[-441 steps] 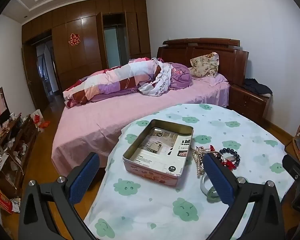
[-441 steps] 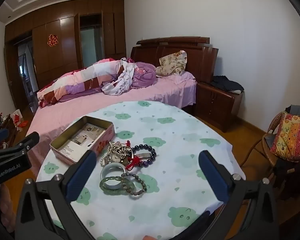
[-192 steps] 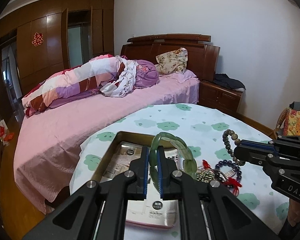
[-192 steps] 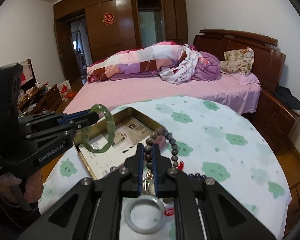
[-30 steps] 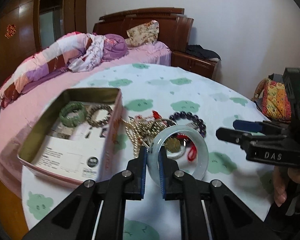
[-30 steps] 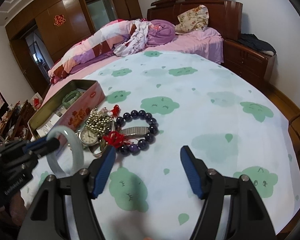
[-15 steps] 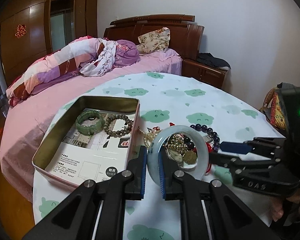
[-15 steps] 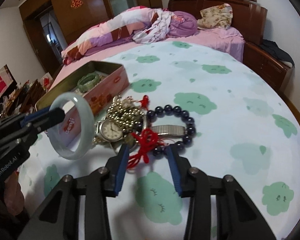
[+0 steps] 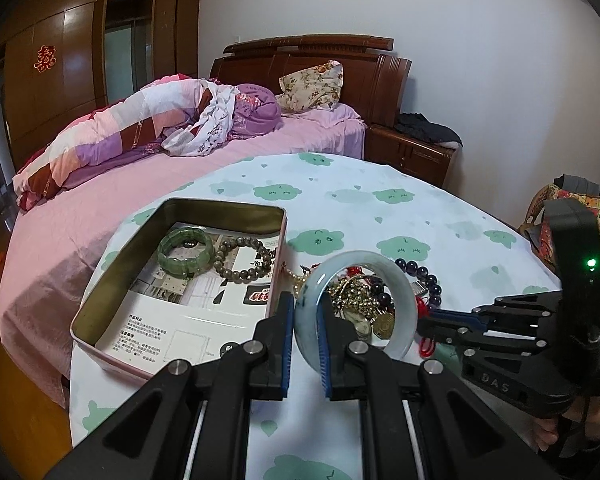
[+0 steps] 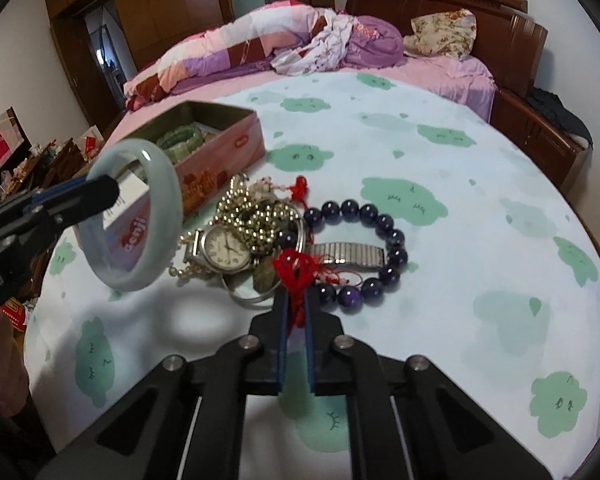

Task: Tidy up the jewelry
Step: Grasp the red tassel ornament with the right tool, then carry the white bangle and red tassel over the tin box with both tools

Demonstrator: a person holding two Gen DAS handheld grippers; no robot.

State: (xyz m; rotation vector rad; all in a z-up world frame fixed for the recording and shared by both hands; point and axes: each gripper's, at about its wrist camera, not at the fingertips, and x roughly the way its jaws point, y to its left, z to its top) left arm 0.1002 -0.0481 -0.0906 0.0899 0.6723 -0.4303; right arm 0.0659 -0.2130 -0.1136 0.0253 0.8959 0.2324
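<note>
The left gripper [image 9: 305, 322] holds a pale jade bangle [image 9: 402, 312] above the bench [image 9: 380, 208], just beside the open tin [image 9: 100, 300]. The right gripper [image 10: 295, 312], whose jaws have just been closing, pinches the red tassel [image 10: 294, 270] of the dark bead bracelet [image 10: 380, 224] lying on the bench.

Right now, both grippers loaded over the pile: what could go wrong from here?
1. The right gripper has just closed on the red tassel, which lies tangled with the watch and dark bead bracelet; lifting may drag the whole pile.
2. The left gripper pinches the pale bangle only at its rim, in mid-air; a slip likely drops it onto the table.
</note>
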